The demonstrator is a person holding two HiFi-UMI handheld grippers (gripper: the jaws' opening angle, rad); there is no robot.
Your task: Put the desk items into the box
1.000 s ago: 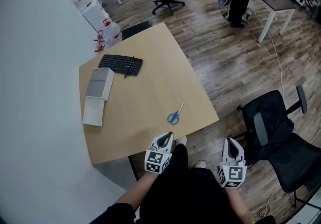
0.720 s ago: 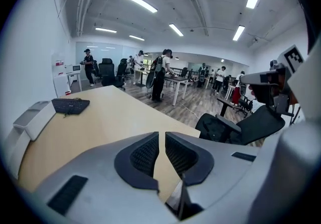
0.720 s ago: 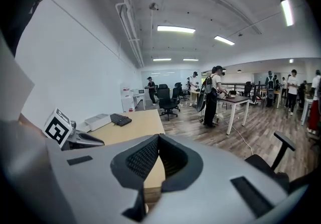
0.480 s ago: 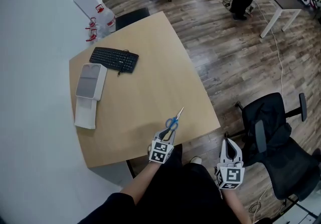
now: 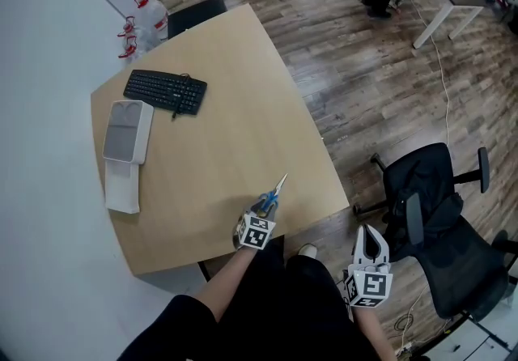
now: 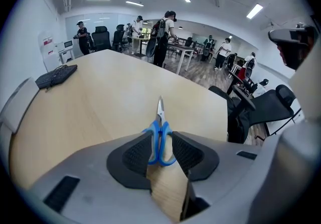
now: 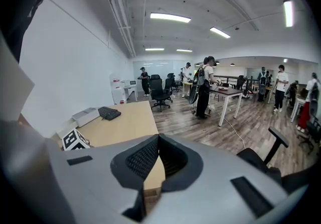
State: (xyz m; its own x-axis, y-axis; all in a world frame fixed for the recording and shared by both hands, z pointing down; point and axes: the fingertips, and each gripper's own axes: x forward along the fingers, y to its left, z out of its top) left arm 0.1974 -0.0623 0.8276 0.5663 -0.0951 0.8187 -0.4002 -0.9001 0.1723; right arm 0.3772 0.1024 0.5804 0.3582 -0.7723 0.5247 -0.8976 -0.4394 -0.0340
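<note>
Head view puts the scissors (image 5: 270,197) flat on the bench (image 5: 227,108) toward its 5 o'clock corner, blades aimed at 1 o'clock. The left claw (image 5: 261,214) comes in from the handle end and pinches the blue loops between its pads, likely because the loops give more to grip than the thin blades. The white box (image 5: 128,129) sits well apart at 9 o'clock, open side up, so the scissors can be dropped straight in. A keyboard (image 5: 165,92) lies just beyond it at 10 o'clock. The right claw (image 5: 369,239) hangs off the bench at 4 o'clock, pressed together and empty, apparently held in reserve.
</note>
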